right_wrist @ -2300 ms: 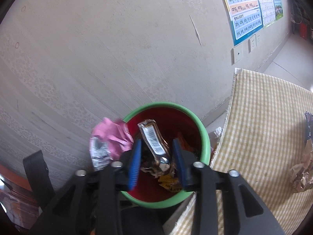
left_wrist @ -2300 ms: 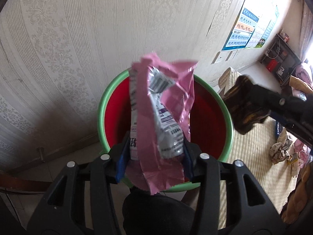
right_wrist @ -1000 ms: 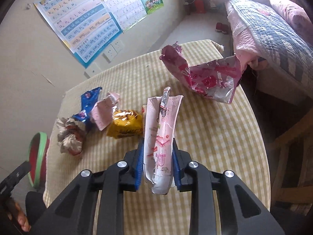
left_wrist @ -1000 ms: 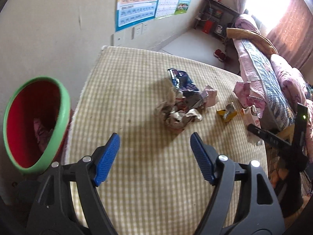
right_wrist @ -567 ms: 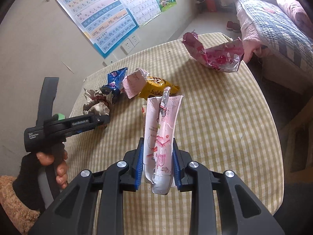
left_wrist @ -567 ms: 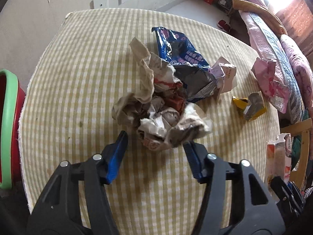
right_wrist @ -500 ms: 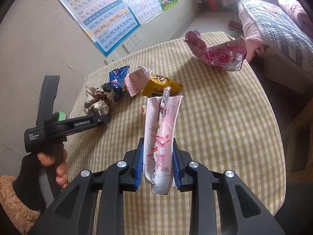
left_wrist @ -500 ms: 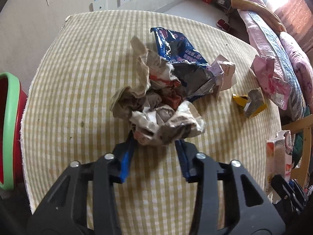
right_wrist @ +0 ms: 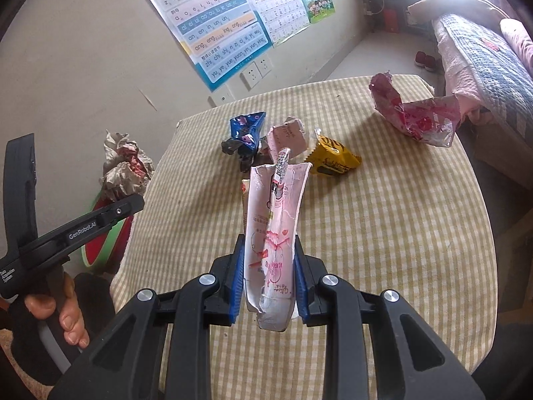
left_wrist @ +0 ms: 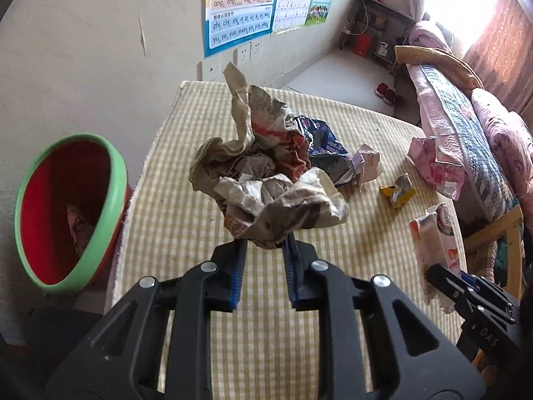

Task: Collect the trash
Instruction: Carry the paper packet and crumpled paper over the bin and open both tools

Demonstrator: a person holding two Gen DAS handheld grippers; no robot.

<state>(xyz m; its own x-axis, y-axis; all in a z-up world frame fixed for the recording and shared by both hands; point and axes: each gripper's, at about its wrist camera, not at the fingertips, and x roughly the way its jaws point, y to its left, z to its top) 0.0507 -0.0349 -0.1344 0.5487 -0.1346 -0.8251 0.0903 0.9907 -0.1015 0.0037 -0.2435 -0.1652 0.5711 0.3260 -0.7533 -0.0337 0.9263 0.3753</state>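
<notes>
Pink carton [right_wrist: 271,233] clamped in right tool [right_wrist: 268,280] (perhaps a milk pack).

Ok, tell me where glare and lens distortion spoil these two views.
Left wrist view: the window at top right is blown out white, and the wall poster bows with the fisheye. Right wrist view: glare whitens the top right corner; the table edge curves, yet the held pink carton stays sharp.

My light is daylight flooding in from the window [left_wrist: 496,30] at upper right, blown out to white glare in both views. The desk [left_wrist: 186,220] is evenly bright, with soft shadows under the crumpled paper [left_wrist: 266,180]. Fisheye bending curves the walls, corners go black, and everything stays sharp without motion blur.
</notes>
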